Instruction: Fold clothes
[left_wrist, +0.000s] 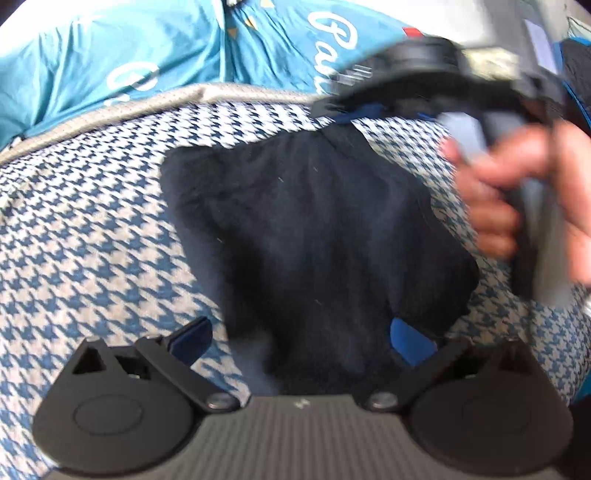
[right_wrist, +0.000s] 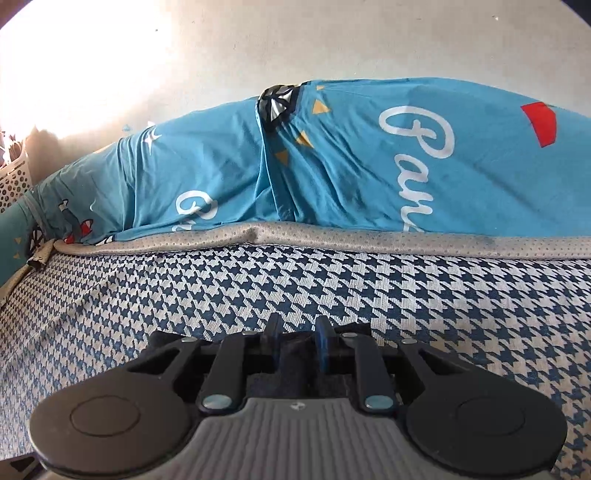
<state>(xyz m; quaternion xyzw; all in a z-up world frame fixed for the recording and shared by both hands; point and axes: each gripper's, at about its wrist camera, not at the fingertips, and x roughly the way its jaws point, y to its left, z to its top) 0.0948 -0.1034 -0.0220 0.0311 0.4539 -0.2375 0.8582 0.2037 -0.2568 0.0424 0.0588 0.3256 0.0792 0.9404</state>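
A dark navy garment (left_wrist: 314, 229) lies spread on the blue-and-white houndstooth bed cover (left_wrist: 92, 229). In the left wrist view my left gripper (left_wrist: 301, 339) stands wide open, with the garment's near edge lying between its blue pads (left_wrist: 192, 338). A hand (left_wrist: 517, 192) holds my right gripper (left_wrist: 354, 112) at the garment's far corner. In the right wrist view my right gripper (right_wrist: 298, 332) is nearly closed, and dark cloth (right_wrist: 295, 350) is pinched between its fingers. Most of the garment is hidden there behind the gripper body.
A teal blanket with white script (right_wrist: 332, 155) is heaped along the far side of the bed, behind a grey dotted border strip (right_wrist: 332, 236). A white perforated basket (right_wrist: 11, 181) stands at far left against a pale wall (right_wrist: 332, 37).
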